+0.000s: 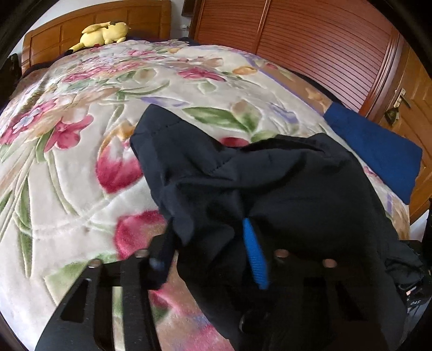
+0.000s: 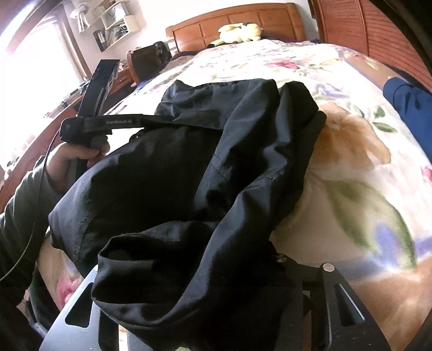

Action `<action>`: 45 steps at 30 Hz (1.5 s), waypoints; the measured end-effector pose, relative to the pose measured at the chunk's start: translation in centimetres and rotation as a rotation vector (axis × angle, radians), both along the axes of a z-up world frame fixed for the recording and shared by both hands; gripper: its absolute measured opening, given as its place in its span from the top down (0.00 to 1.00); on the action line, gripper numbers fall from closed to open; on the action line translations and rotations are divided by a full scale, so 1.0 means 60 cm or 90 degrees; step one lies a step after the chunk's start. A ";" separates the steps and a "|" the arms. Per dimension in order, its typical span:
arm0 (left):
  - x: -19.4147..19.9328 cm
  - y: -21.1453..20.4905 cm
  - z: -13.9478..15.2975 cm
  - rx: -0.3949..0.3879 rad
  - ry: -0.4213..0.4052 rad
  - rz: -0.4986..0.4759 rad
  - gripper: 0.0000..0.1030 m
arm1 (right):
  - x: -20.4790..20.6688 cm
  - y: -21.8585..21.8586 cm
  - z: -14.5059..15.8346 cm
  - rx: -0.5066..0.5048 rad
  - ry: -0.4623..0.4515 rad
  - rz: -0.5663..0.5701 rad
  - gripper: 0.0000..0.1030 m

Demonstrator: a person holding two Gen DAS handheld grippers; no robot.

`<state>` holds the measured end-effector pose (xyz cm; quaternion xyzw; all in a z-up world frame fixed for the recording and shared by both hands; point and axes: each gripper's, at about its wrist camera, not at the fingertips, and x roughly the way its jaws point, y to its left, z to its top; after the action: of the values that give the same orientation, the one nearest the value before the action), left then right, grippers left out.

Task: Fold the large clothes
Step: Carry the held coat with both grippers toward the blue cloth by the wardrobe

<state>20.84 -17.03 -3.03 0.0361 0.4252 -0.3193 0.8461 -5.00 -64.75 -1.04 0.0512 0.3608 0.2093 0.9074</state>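
Note:
A large black garment (image 1: 283, 189) lies bunched on the floral blanket (image 1: 81, 189) of a bed. My left gripper (image 1: 208, 243) is shut on a fold of it; one blue finger pad (image 1: 255, 256) shows against the cloth, the other finger is partly wrapped in fabric. In the right wrist view the same garment (image 2: 189, 175) drapes over my right gripper (image 2: 210, 275), whose fingertips are hidden under the cloth. The left gripper (image 2: 162, 118) shows there too, held by a hand, its fingers reaching into the garment's far edge.
A blue folded cloth (image 1: 378, 151) lies at the bed's right edge. A yellow plush toy (image 1: 105, 33) sits by the wooden headboard (image 1: 94, 21). Slatted wooden wardrobe doors (image 1: 310, 48) stand to the right. A bedside desk and shelves (image 2: 113, 29) stand by the window.

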 end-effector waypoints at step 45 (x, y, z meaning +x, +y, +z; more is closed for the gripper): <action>-0.106 -0.420 0.339 -0.156 -0.270 -0.046 0.88 | -0.086 -0.366 0.292 -0.307 -0.211 -0.176 0.77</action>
<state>14.48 -42.24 17.29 0.0149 0.1948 -0.3840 0.9024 -10.17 -86.74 16.48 -0.1517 0.2368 -0.0019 0.9596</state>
